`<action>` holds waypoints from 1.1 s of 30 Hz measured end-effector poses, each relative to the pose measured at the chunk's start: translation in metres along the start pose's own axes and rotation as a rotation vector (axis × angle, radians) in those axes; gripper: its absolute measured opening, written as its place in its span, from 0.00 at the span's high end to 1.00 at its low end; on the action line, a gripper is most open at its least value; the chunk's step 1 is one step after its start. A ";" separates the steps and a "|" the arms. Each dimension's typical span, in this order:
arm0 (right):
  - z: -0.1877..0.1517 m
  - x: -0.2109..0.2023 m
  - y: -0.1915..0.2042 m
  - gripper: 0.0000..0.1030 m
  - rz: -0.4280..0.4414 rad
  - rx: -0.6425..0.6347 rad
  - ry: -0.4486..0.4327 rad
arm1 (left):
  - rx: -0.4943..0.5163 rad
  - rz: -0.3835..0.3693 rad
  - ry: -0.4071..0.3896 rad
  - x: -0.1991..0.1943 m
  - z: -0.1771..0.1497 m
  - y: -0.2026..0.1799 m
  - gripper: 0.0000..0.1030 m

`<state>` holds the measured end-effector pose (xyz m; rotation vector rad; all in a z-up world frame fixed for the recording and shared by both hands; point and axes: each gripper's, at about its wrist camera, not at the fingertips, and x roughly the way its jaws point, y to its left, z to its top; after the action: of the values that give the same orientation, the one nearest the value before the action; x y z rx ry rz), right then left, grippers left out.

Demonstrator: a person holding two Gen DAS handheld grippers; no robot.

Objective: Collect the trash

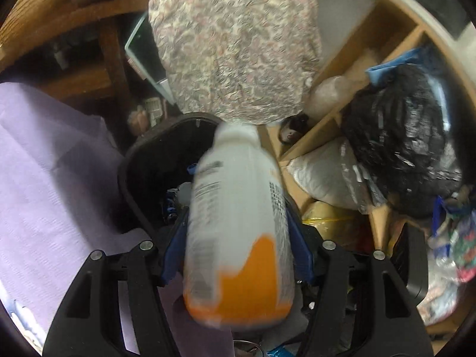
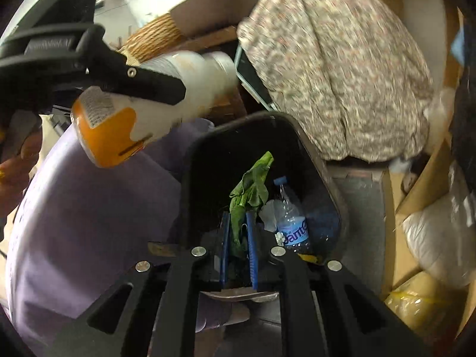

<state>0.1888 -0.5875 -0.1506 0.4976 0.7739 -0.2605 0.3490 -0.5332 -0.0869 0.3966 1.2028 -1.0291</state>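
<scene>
The left hand-held gripper (image 1: pixel 238 255) pinched a white and orange bottle (image 1: pixel 238 238) between its blue pads, neck pointing away, over the near rim of the black trash bin (image 1: pixel 142 160). The right hand-held gripper (image 2: pixel 238 247) pinched a crumpled green wrapper (image 2: pixel 250 190) above the bin's opening, just left of a clear water bottle (image 2: pixel 291 220) lying inside. A purple cloth (image 2: pixel 89 208) lay left of the bin.

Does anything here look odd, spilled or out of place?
Nothing is spilled. The left gripper holds a white and orange bottle tilted above the black bin, and the right gripper pinches a crumpled green wrapper over it. A clear water bottle already lies inside. The surrounding shelves just look cluttered.
</scene>
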 end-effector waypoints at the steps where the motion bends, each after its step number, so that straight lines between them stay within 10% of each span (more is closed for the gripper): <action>1: -0.002 0.005 -0.004 0.76 0.001 0.017 0.006 | -0.012 0.017 0.005 0.005 0.002 -0.001 0.28; 4: -0.010 0.018 -0.008 0.45 -0.025 0.026 0.002 | -0.023 0.026 -0.004 0.011 0.006 -0.002 0.19; 22: -0.025 -0.046 0.012 0.33 -0.144 -0.001 -0.078 | 0.063 0.115 -0.373 -0.100 -0.055 -0.004 0.08; 33: -0.059 -0.158 0.104 0.09 -0.229 -0.123 -0.309 | 0.018 0.308 -0.560 -0.191 -0.207 -0.004 0.05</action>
<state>0.0857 -0.4614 -0.0386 0.2436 0.5401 -0.4872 0.2266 -0.2991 0.0106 0.2701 0.6072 -0.8079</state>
